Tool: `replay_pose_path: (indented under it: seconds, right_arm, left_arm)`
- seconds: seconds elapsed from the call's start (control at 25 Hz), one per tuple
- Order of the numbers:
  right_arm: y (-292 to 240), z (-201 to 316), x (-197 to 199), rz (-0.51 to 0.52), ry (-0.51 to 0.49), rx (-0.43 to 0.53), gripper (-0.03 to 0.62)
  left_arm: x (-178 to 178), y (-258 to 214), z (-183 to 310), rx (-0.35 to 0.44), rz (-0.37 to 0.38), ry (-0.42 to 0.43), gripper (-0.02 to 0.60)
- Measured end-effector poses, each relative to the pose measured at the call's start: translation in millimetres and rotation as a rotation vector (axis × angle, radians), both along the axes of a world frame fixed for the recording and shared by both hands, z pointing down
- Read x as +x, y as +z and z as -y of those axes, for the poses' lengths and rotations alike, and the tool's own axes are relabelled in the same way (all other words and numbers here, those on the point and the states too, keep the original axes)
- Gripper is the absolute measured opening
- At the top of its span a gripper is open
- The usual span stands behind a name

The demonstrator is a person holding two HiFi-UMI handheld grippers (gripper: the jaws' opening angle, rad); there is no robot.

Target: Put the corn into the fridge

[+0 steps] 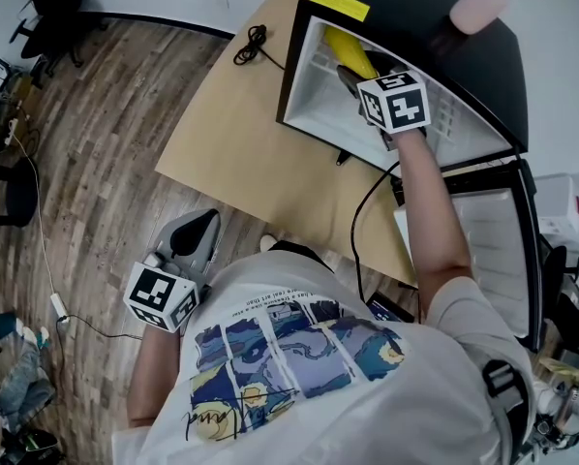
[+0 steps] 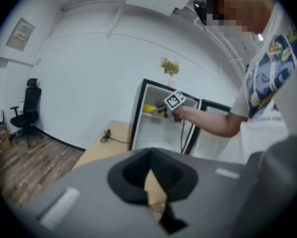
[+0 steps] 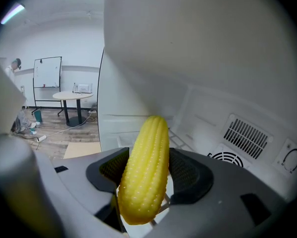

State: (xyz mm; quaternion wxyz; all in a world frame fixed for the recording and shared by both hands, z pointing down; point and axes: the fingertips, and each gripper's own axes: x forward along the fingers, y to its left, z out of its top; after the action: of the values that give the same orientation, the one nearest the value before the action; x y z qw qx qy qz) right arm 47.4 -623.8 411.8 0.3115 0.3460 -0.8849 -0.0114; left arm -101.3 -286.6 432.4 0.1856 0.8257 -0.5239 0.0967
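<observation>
A yellow corn cob stands clamped between the black pads of my right gripper, which is shut on it. That gripper reaches inside the open black mini fridge, with the corn sticking out ahead of it over the wire shelf. From the left gripper view the corn shows far off inside the fridge. My left gripper hangs low by the person's side over the wooden floor, its jaws closed together with nothing held.
The fridge's white interior has a vent grille and a dial on the back wall. Its door swings open to the right. A tan mat lies under the fridge with a black cable. A pink vase stands on top.
</observation>
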Motion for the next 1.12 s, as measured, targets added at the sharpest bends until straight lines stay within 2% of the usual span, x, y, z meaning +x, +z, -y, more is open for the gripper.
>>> replay_pose_path:
  seconds: [0.44,1.12]
  right_arm:
    - [-3,-4,5,0.009,0.013,0.040,0.259]
    - [-16,-48,32,0.016,0.149,0.080,0.259]
  left_arm:
    - [-5,0,-16,-0.004,-0.005,-0.004,0.009]
    - [-19,0,-61,0.003,-0.020,0.059,0.009]
